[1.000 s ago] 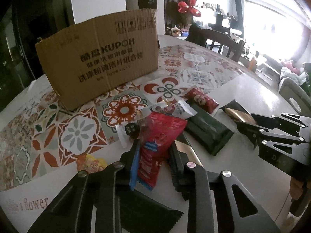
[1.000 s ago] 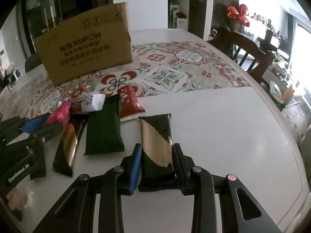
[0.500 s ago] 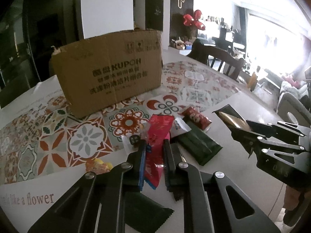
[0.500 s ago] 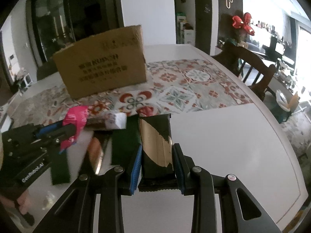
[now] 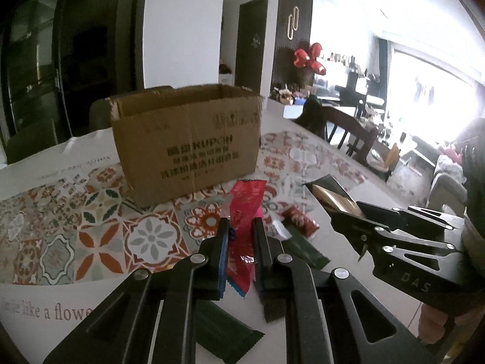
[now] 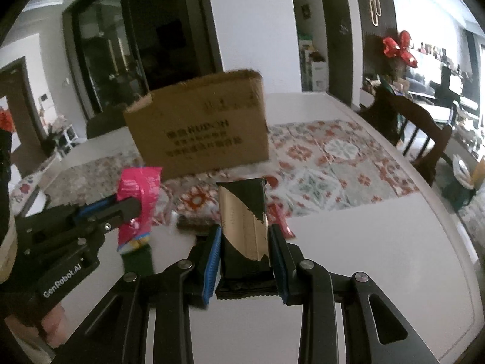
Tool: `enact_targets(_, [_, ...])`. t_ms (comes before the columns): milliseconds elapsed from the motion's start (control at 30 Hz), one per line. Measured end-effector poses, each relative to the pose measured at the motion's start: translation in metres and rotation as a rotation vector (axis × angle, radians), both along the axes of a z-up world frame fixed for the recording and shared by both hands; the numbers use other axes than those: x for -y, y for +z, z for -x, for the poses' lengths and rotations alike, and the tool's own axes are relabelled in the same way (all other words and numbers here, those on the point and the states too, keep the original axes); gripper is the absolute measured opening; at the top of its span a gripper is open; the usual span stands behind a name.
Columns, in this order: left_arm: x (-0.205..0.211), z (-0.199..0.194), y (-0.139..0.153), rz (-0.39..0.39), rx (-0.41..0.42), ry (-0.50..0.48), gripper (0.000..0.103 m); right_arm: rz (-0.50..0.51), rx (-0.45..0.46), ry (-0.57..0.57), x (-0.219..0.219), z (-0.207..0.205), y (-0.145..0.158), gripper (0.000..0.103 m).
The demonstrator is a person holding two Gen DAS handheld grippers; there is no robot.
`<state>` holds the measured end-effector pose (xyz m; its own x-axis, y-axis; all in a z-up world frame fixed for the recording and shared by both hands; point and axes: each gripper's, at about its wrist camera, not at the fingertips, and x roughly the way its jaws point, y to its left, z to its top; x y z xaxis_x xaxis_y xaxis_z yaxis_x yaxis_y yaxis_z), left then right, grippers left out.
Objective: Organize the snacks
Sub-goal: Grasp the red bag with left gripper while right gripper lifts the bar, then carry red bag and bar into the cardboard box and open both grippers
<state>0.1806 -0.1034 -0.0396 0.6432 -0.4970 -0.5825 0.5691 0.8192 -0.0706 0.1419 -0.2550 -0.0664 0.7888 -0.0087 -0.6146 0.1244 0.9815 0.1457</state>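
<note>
We take the open brown cardboard box [image 5: 188, 139] with dark printed lettering as our landmark; it stands upright on the patterned floral-tile table mat [image 5: 91, 227], which lies on the white table [image 6: 379, 257]. In front of the box and slightly to its left in the right wrist view, our left gripper [image 5: 239, 236] is clamped on a red-pink foil snack packet [image 5: 245, 212], its jaws pressed together on the wrapper, which stands up between them, clear of the table. Below that packet, nearer to us than the box, a dark green snack pouch [image 5: 306, 250] lies flat on the table, and just beside it a small red wrapped snack [image 5: 298, 220] lies at the edge of the mat. Another dark green packet [image 5: 224, 330] lies closest to us, under the left gripper's frame. To the right of the pink packet, still in front of the box, our right gripper [image 6: 244, 251] is closed on a black and gold rectangular snack packet [image 6: 242, 221], held upright between the blue-edged pads [image 6: 212, 257] above the table. Behind the box to the right stands a dark wooden chair [image 6: 424, 133].
</note>
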Motion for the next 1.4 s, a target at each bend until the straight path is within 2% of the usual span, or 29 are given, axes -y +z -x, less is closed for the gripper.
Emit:
enact_targets(600, [-0.017,-0.034,0.049,0.058,0.129,0.081,0.015,-0.026,0.14,0.072,-0.009,-0.049,0.048,0.032])
enact_targets(1000, [-0.019,-0.063,0.088,0.058,0.263,0.103,0.015,-0.038,0.232,0.094,-0.009,-0.089,0.085,0.032])
enact_targets(1167, [-0.013,-0.08,0.099,0.051,0.293,0.104,0.015,-0.036,0.247,0.101,-0.007,-0.114,0.098,0.032])
enact_targets(1400, [-0.006,-0.113,0.107,0.045,0.294,0.11,0.015,-0.022,0.246,0.107,0.0,-0.151,0.106,0.032])
